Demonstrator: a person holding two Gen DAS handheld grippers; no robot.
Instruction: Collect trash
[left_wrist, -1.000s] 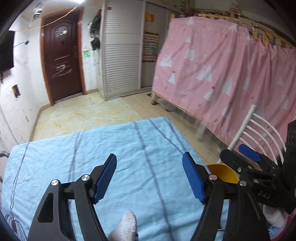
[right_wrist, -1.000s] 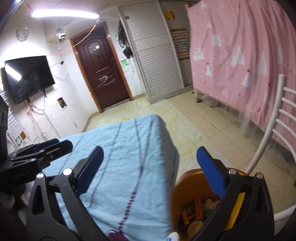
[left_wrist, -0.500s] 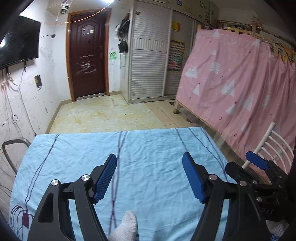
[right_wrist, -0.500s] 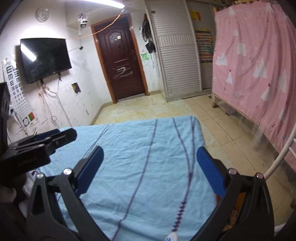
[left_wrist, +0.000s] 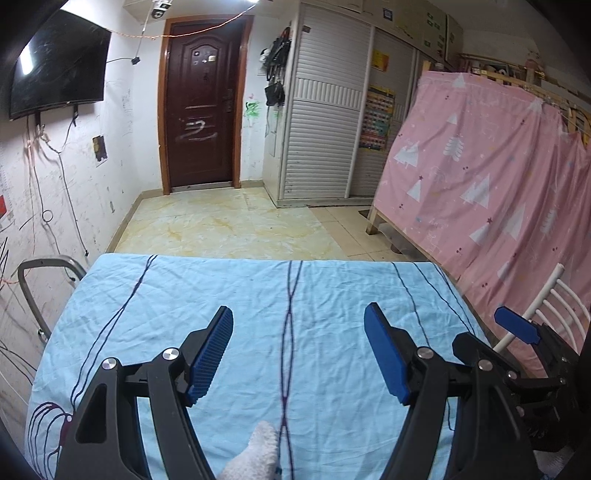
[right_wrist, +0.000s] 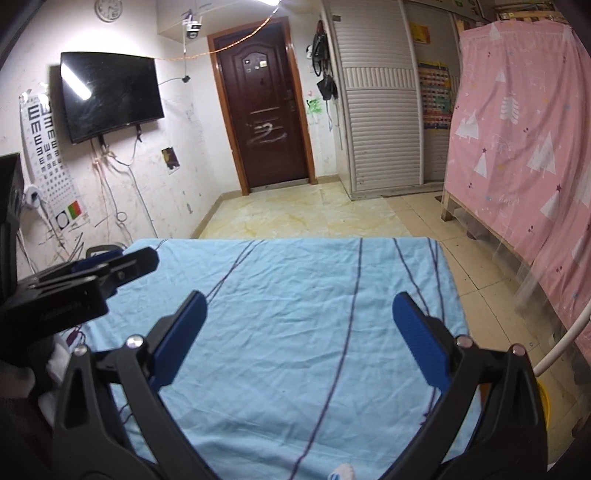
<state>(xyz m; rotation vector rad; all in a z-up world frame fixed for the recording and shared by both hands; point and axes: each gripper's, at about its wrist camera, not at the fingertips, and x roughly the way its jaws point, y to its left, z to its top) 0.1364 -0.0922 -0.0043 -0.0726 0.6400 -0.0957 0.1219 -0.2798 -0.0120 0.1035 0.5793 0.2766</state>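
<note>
Bin perhaps beside right tongs

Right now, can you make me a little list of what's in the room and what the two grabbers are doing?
Table cover: light blue cloth with dark thin lines, nothing on its visible part
Left gripper: open, holding nothing, over the cloth
Right gripper: open, holding nothing, over the cloth
Bin: yellow rim peeking at the table's right side
Back wall: brown door
Left wall: black TV
Right side: pink curtain, white chair
Trash: none visible
</note>
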